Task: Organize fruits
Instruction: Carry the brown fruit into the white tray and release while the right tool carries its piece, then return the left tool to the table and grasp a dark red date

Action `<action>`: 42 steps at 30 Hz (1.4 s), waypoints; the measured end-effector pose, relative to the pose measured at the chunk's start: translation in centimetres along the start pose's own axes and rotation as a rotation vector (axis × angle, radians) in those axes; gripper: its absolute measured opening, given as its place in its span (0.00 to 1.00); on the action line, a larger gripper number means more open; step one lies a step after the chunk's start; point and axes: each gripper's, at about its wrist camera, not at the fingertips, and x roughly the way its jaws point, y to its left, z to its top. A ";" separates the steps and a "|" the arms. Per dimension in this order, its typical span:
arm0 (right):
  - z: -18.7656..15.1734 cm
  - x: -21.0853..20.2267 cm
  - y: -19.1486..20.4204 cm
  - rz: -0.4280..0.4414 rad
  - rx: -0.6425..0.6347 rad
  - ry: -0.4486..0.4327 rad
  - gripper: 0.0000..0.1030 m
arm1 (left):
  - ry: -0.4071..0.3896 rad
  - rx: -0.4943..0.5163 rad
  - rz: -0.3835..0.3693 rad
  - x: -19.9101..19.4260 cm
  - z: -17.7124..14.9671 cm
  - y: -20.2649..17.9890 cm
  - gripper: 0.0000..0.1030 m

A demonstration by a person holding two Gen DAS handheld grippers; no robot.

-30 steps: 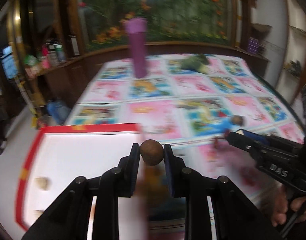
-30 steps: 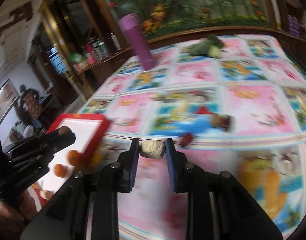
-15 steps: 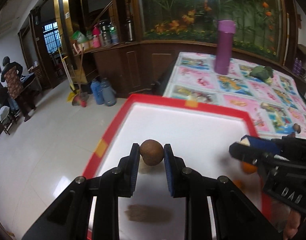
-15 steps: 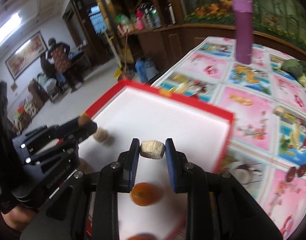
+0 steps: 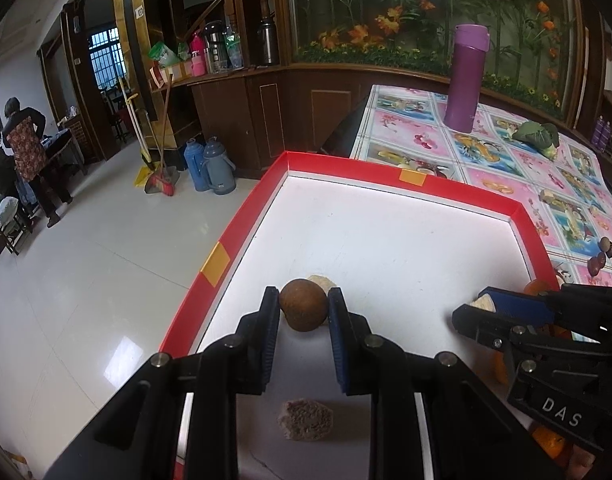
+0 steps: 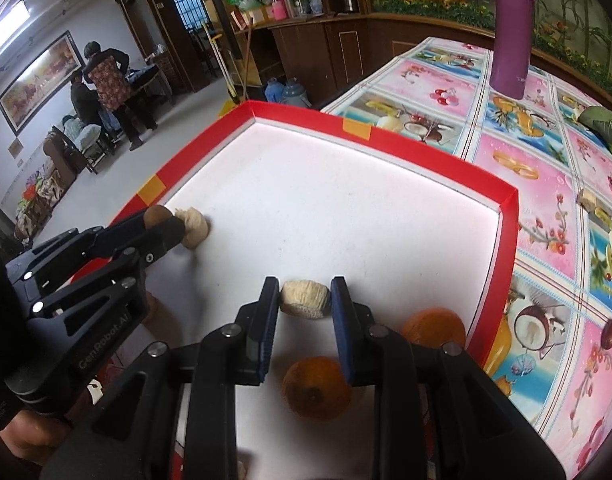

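Note:
My left gripper (image 5: 303, 310) is shut on a round brown fruit (image 5: 303, 309), held low over the white floor of the red-rimmed tray (image 5: 241, 236), beside a pale beige fruit (image 6: 191, 227). My right gripper (image 6: 305, 299) is shut on a pale netted fruit (image 6: 305, 298) over the tray's near right part. Two oranges (image 6: 316, 388) (image 6: 434, 326) lie in the tray under and right of the right gripper. A brownish piece (image 5: 305, 419) lies in the tray below the left gripper.
The tray sits at the left end of a table with a fruit-print cloth (image 6: 546, 184). A purple flask (image 5: 465, 78) and a green vegetable (image 5: 536, 134) stand farther back. Small dark fruits (image 5: 602, 252) lie on the cloth right of the tray. Floor drops off left.
Both grippers have swung from the cloth to over the tray and lowered toward its floor, each still holding its fruit. The left gripper now sits beside the pale beige fruit.

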 end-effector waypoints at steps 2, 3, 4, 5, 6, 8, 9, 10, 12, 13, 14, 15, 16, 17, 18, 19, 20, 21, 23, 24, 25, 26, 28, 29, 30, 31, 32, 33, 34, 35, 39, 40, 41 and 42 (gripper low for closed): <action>-0.1 0.1 0.1 0.000 -0.006 0.011 0.28 | 0.006 -0.001 0.008 0.1 0.0 0.0 0.23; -0.1 0.2 0.2 -0.004 -0.009 0.015 0.28 | 0.011 -0.003 0.012 0.2 -0.1 0.1 0.23; -0.1 0.2 0.3 -0.006 -0.011 0.015 0.28 | 0.010 -0.006 0.012 0.2 -0.1 0.2 0.24; -0.1 0.2 0.3 -0.008 -0.012 0.019 0.28 | 0.011 -0.009 0.015 0.1 -0.1 0.2 0.25; -0.1 0.2 0.3 -0.008 -0.012 0.020 0.28 | 0.012 -0.010 0.015 0.1 -0.1 0.2 0.25; -0.2 0.0 0.3 -0.006 -0.009 0.015 0.28 | 0.016 -0.006 0.021 0.1 -0.1 0.2 0.25; -0.1 0.0 0.1 -0.002 -0.005 0.012 0.28 | 0.018 -0.004 0.030 0.0 -0.1 0.1 0.27; -0.1 -0.3 0.0 0.007 0.000 0.006 0.28 | 0.020 -0.003 0.033 0.0 -0.1 0.1 0.29; -0.2 -0.8 -0.1 0.012 0.005 -0.011 0.28 | 0.016 -0.003 0.039 -0.3 -0.1 0.1 0.31; -0.2 -1.3 -0.2 0.010 0.006 -0.026 0.28 | 0.012 -0.001 0.042 -0.4 -0.1 0.0 0.33; -0.2 -1.6 -0.3 0.008 0.005 -0.034 0.28 | 0.007 0.002 0.046 -0.6 0.0 0.0 0.34; -0.2 -1.9 -0.4 0.007 0.004 -0.043 0.28 | -0.003 0.007 0.052 -0.9 0.1 -0.2 0.36; -0.2 -2.3 -0.5 0.006 0.005 -0.055 0.28 | -0.009 0.010 0.055 -1.1 0.2 -0.2 0.36; -0.3 -2.8 -0.6 0.006 0.007 -0.070 0.28 | -0.017 0.014 0.057 -1.3 0.3 -0.3 0.37; -0.3 -3.1 -0.8 0.004 0.008 -0.078 0.28 | -0.024 0.016 0.057 -1.6 0.4 -0.4 0.37; -0.3 -3.5 -0.9 0.001 0.011 -0.085 0.28 | -0.031 0.018 0.058 -1.8 0.5 -0.6 0.37; -0.4 -4.0 -1.2 0.000 0.019 -0.095 0.28 | -0.037 0.021 0.059 -2.1 0.6 -0.7 0.37; -0.5 -4.4 -1.4 0.002 0.025 -0.101 0.28 | -0.044 0.025 0.059 -2.3 0.7 -0.9 0.37; -0.5 -5.1 -1.8 -0.002 0.034 -0.113 0.28 | -0.054 0.034 0.060 -2.7 0.9 -1.4 0.37; -0.5 -5.3 -2.0 -0.005 0.037 -0.117 0.28 | -0.060 0.040 0.060 -3.0 1.0 -1.7 0.37; -0.7 -5.6 -2.4 -0.008 0.043 -0.124 0.28 | -0.064 0.043 0.059 -3.2 1.0 -1.9 0.37; -0.7 -5.9 -2.7 -0.008 0.049 -0.127 0.28 | -0.069 0.048 0.057 -3.4 1.2 -2.1 0.37; -0.9 -6.4 -3.4 -0.010 0.061 -0.135 0.28 | -0.076 0.057 0.057 -3.9 1.3 -2.7 0.37; -1.0 -6.7 -3.7 -0.014 0.065 -0.140 0.28 | -0.079 0.062 0.056 -4.1 1.4 -3.0 0.37; -1.2 -7.1 -4.1 -0.018 0.071 -0.147 0.28 | -0.083 0.067 0.055 -4.2 1.5 -3.4 0.37; -1.4 -7.4 -4.5 -0.020 0.076 -0.153 0.28 | -0.086 0.073 0.053 -4.4 1.5 -3.8 0.37; -1.6 -7.7 -4.8 -0.021 0.081 -0.155 0.28 | -0.089 0.076 0.052 -4.6 1.6 -4.0 0.37; -1.9 -8.0 -5.1 -0.023 0.088 -0.157 0.28 | -0.091 0.082 0.050 -4.8 1.6 -4.5 0.37; -2.1 -8.3 -5.5 -0.025 0.096 -0.161 0.28 | -0.093 0.088 0.047 -4.9 1.7 -4.9 0.37; -2.4 -8.8 -6.1 -0.027 0.105 -0.166 0.28 | -0.095 0.096 0.041 -5.1 1.7 -5.4 0.37; -4.0 -10.4 -8.6 -0.053 0.132 -0.186 0.28 | -0.094 0.119 -0.049 -6.1 1.7 -7.6 0.40; -4.7 -10.9 -9.8 -0.068 0.145 -0.185 0.28 | -0.093 0.130 -0.064 -6.3 1.6 -8.1 0.43; -5.2 -11.2 -10.6 -0.079 0.156 -0.181 0.28 | -0.093 0.146 -0.082 -6.4 1.4 -9.0 0.44; -5.8 -11.6 -11.5 -0.092 0.168 -0.177 0.28 | -0.090 0.163 -0.102 -6.5 1.3 -9.9 0.45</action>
